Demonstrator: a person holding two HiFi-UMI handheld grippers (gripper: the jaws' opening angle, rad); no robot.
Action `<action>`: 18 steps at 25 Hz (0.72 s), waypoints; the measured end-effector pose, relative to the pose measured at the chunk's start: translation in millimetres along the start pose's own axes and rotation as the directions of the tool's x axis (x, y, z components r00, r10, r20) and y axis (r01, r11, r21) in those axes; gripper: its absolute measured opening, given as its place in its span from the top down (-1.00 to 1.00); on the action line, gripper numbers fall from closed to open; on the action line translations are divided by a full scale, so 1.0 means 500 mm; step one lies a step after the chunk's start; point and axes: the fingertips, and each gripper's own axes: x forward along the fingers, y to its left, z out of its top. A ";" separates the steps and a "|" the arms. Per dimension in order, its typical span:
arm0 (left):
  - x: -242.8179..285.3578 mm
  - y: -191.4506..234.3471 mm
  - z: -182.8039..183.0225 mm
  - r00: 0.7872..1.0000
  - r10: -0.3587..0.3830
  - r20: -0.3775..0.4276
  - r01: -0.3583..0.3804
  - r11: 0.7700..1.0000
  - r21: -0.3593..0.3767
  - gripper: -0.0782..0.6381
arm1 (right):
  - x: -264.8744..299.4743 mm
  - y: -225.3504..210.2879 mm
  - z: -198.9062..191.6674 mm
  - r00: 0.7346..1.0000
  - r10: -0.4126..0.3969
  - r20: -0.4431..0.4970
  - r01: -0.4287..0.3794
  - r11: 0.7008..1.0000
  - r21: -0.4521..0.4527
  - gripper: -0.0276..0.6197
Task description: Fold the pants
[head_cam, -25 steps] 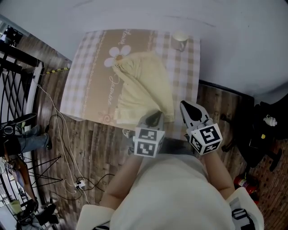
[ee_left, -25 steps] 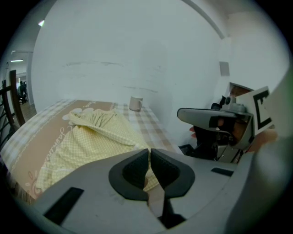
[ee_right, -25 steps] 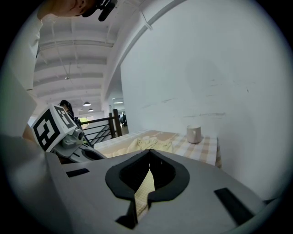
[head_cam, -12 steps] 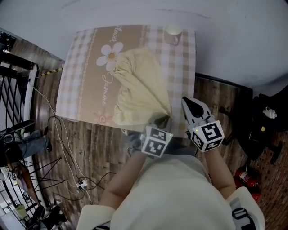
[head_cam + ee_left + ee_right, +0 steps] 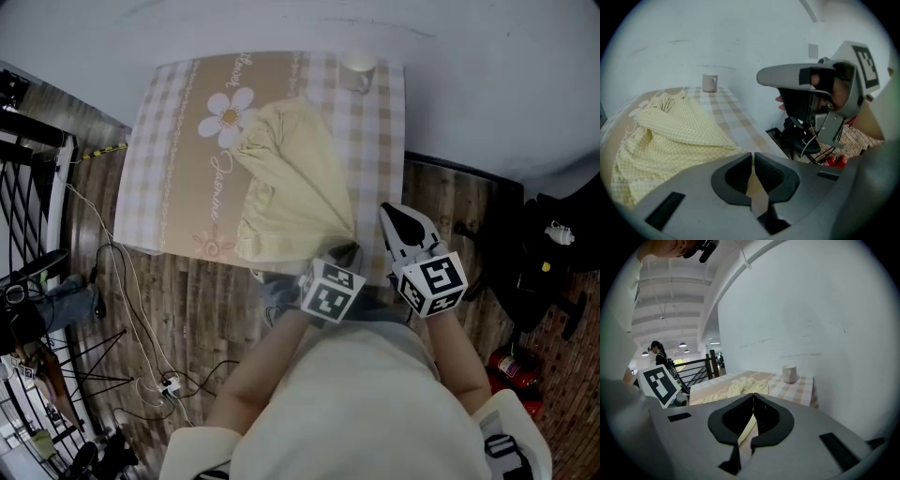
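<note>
On table point(image 5: 161, 192) | pants point(image 5: 291, 187) pale yellow, rumpled, seemingly folded diagonally

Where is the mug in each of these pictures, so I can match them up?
Head view: the mug is at the top, right of centre, on the table's far edge.
Left gripper view: the mug is upper left of centre, beyond the pants.
Right gripper view: the mug is right of centre, at the table's far end.
Shared landmark: the yellow pants on the table, nearer than the mug in all three.
</note>
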 end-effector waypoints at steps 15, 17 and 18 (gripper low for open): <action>-0.087 0.066 0.063 0.987 0.050 0.153 -0.039 0.996 -0.076 0.57 | 0.026 0.022 0.086 0.996 0.062 0.069 -0.056 0.995 -0.085 0.91; -0.120 0.115 0.066 0.976 0.135 0.170 -0.115 0.985 -0.126 0.60 | 0.042 0.030 0.102 0.994 0.088 0.068 -0.080 0.991 -0.111 0.91; -0.138 0.142 0.071 0.966 0.180 0.187 -0.152 0.976 -0.154 0.63 | 0.053 0.034 0.110 0.993 0.103 0.065 -0.094 0.987 -0.127 0.91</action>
